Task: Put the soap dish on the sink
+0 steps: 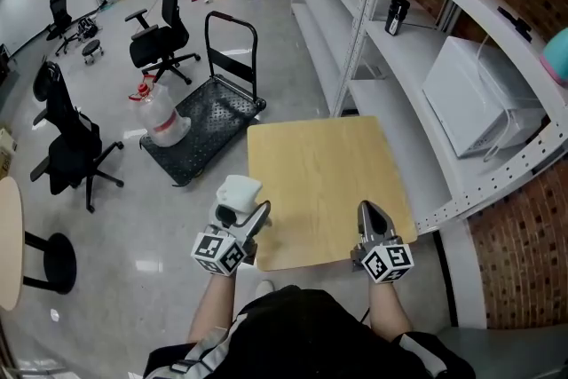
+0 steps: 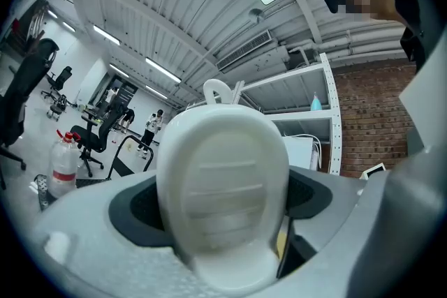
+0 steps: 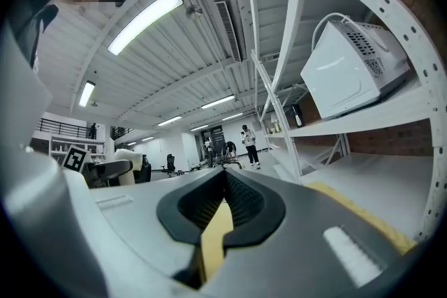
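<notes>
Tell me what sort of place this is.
Likely an open workshop or lab floor, not a bathroom: metal shelving holding a microwave, office chairs and a platform cart.

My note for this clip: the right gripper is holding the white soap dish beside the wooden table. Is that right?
No. The left gripper holds the white soap dish beside the wooden table; the left gripper view shows its jaws shut on it. The right gripper has its jaws together with nothing between them.
</notes>
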Tool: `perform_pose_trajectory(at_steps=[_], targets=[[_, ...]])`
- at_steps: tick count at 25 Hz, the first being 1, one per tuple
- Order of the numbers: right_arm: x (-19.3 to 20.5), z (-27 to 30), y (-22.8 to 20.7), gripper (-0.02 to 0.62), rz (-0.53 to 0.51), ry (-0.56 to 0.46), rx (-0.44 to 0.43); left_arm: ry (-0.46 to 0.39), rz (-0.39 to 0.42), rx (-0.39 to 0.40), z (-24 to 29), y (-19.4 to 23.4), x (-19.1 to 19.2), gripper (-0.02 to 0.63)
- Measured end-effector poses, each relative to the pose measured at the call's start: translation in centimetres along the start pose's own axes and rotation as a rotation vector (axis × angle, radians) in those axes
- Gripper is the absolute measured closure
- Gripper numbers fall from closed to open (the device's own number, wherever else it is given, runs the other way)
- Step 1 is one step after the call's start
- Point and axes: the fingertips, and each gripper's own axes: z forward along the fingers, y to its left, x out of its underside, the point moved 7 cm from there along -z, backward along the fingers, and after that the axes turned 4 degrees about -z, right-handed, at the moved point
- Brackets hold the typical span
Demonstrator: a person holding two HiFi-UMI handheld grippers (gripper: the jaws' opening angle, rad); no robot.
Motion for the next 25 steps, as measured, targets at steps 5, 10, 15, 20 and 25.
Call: perform_pose_trajectory(at_steps=[5,10,15,20,25], targets=[[0.1,0.1,1.0,0.589,0.005,-0.012,0.025,0.003,0.011,0.029,0.0,1.0,-1.1,0.144],[0.5,-0.1,2.1,0.589,-0.003,-0.009,0.055,0.014,0.009,0.057,0.3,2.0,-1.3,0.144],[0.9,0.6,2.8,0.589,-0.001,-0.008,0.082,0.029,0.03,0.079,0.5,2.7,-1.4,0.144],[0.9,1.7,5.0,0.589,0.0,-0.012,0.096,0.044,0.024,0.094,0.1,3.5,-2.8,0.144],[1.0,1.5,7.0,0.589,-0.01,-0.011,0.106,0.046,0.02,0.126,-1.2,3.8,-3.4,0.144]])
